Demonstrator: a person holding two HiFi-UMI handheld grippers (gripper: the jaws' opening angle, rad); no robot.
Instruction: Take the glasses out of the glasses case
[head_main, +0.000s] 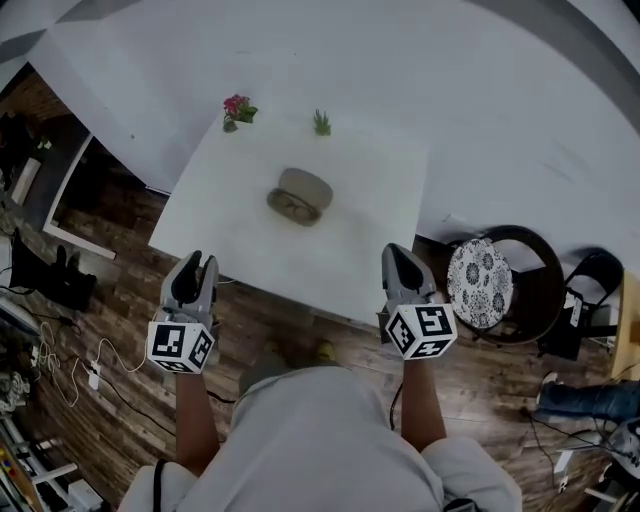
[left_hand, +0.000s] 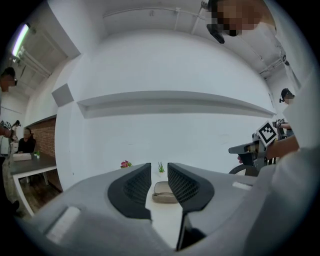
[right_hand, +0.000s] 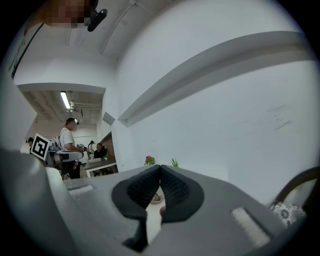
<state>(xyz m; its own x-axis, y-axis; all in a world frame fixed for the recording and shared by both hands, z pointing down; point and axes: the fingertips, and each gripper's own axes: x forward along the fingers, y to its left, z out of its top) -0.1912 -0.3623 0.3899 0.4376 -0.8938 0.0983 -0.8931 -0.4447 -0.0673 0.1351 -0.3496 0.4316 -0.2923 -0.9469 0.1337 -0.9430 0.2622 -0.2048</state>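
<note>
- A wooden floor (head_main: 120, 330) is seen under the whole scene, and a white wall (head_main: 400, 60) is seen at the far side.
- A white table (head_main: 350, 250) is set against that wall, in the middle of the head view.
- A dark round chair (head_main: 535, 290) with a patterned cushion (head_main: 480, 283) is placed on the right, just beside the table's near right corner.
- The left gripper (head_main: 197, 263) is held off the table's near edge, towards its left corner. Its jaws are seen parted in the left gripper view (left_hand: 159, 167), and nothing is gripped; the case shows far off through the gap.
- The right gripper (head_main: 398, 252) is held at the table's near right corner. Its jaws are brought together at the tips in the right gripper view (right_hand: 160, 167), with nothing clamped.
- The glasses case (head_main: 300, 196) is laid open at the middle of the table, well apart from both grippers.
- The glasses (head_main: 292, 207) are seen lying in the near half of the case.
- A pink flower (head_main: 238, 109) is placed at the table's far left corner.
- A small green plant (head_main: 321, 123) is set to its right, on the far edge.
</note>
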